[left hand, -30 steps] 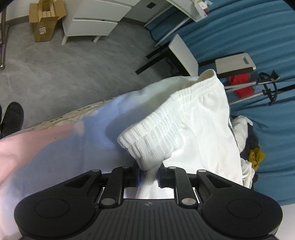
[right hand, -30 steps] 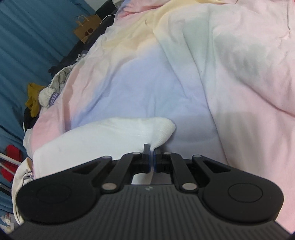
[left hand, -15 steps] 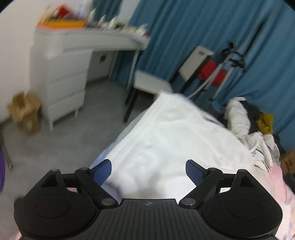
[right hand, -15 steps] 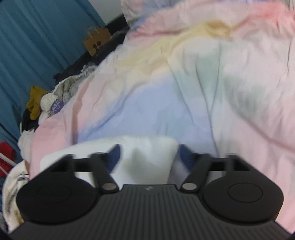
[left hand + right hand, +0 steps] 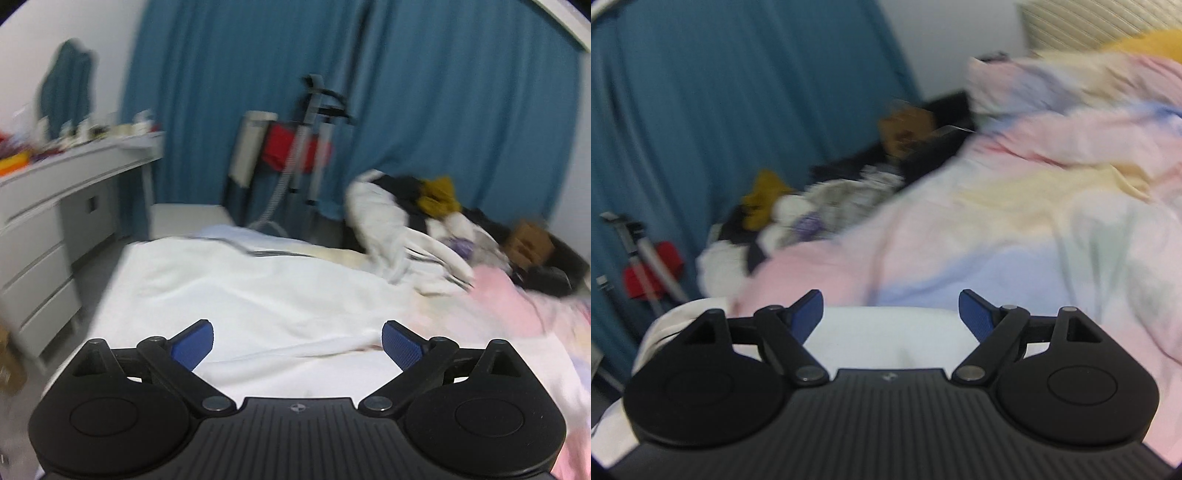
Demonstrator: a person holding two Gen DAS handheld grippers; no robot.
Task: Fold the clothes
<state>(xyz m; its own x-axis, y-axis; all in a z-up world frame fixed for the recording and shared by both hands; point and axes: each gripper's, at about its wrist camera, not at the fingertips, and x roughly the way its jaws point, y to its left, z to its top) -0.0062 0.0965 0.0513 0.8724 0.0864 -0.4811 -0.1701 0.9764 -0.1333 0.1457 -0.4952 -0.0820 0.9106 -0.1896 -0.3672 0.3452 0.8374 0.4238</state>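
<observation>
A white garment (image 5: 258, 295) lies spread flat on the bed, filling the middle of the left wrist view. My left gripper (image 5: 297, 343) hangs above its near edge, open, with nothing between the blue pads. In the right wrist view the same white garment (image 5: 886, 332) shows as a strip just beyond my right gripper (image 5: 891, 312), which is also open and holds nothing. Both views are blurred by motion.
A pastel pink, blue and yellow duvet (image 5: 1034, 229) covers the bed. A heap of unfolded clothes (image 5: 417, 221) lies at its far side by the blue curtain (image 5: 443, 110). A white desk with drawers (image 5: 55, 206) stands left, with a tripod (image 5: 314, 147) behind.
Both grippers have let go of the white garment and opened. They have since lifted and tilted up, so the views now look across the bed toward the curtain.
</observation>
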